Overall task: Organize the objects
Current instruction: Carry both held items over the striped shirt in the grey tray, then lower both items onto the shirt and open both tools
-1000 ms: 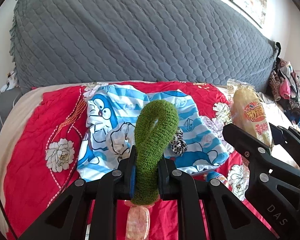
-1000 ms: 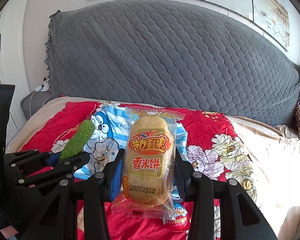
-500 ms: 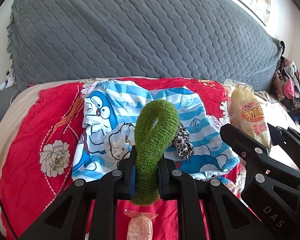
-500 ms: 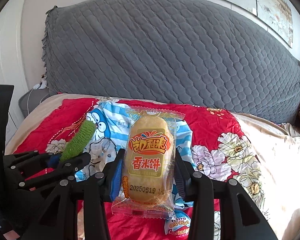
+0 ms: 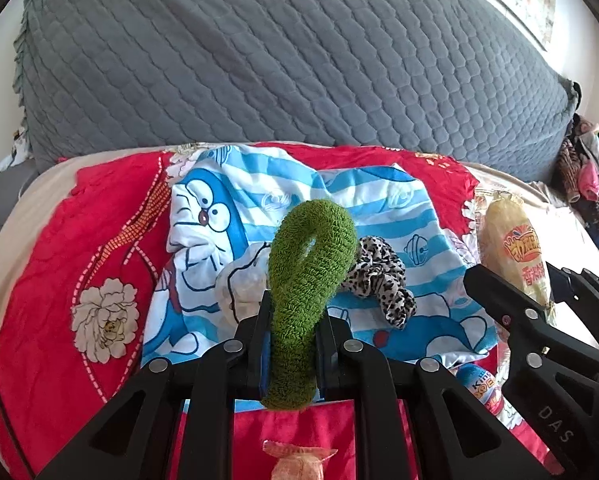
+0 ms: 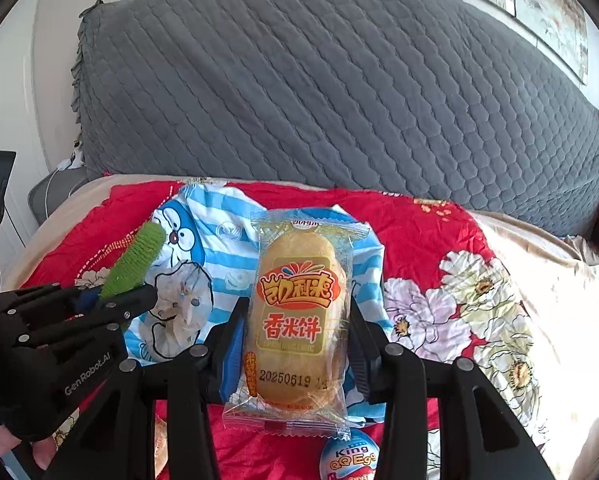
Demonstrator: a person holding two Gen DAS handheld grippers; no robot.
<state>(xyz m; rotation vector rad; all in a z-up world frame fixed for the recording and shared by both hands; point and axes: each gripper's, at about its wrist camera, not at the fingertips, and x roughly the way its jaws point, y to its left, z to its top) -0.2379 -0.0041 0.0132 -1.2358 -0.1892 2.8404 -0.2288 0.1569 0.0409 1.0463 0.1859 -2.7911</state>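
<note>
Both grippers have drawn nearer the bed and lower. In the left wrist view the cartoon cloth (image 5: 299, 216) has spread wider, and the leopard scrunchie (image 5: 379, 276) on it has slid out from behind the green scrunchie (image 5: 307, 280) toward 3 o'clock — now plainly exposed. The small wrapped sweet (image 5: 297, 462) has dropped to the 6 o'clock edge. In the right wrist view the toy egg (image 6: 349, 456) has shifted from 6 o'clock of the snack packet (image 6: 295, 320) toward 5 o'clock.
</note>
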